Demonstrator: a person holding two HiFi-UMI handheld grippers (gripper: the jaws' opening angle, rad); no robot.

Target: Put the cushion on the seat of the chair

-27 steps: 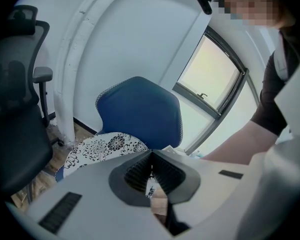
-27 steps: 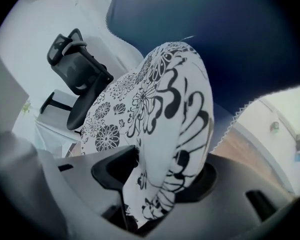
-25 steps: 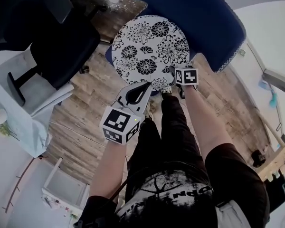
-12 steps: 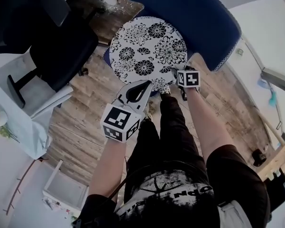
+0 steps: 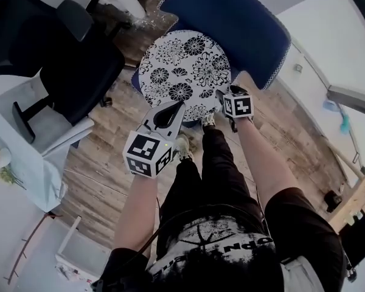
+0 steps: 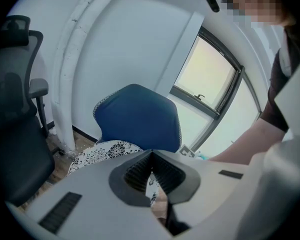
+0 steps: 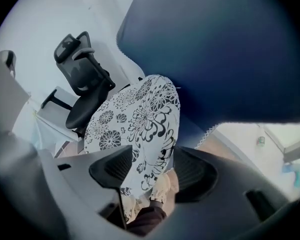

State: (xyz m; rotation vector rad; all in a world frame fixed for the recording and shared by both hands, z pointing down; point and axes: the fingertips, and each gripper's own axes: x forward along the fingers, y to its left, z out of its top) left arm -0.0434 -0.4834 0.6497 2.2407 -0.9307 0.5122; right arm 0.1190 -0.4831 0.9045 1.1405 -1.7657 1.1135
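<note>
Change: R gripper [image 5: 224, 95] jaws have just been opening and now stand wide. Vs a sec ago your R hand has come up off the cushion [image 5: 184, 72], and the cushion hasn't shifted on the seat [image 5: 135, 79].
Meaning: reads as release done. Cushion lies flat on the chair [image 5: 237, 23], so the task is prob. complete. Only the pull-back is left, w/o snagging the fabric.
Cushion: on the seat, covering nearly all of it. A thin blue strip of seat shows past its left edge. Far edge is at the seat's rear edge, near edge at the seat's front edge.
R jaws: open, pads pressing on nothing. In the R gripper view the cushion's near edge shows in the gap btw them, but it sits beyond the pads and looks untouched. You're above the seat's front-right corner.
L jaws: L gripper [image 5: 177, 106] is closed tip to tip, nothing btw them. Cushion is ahead of and below the tips, apart from them. You're over the floor [image 5: 103, 145], just short of the seat's front edge.
Watch: keep the R jaws wide as you back off, since the near edge is still in line w/ the gap.
</note>
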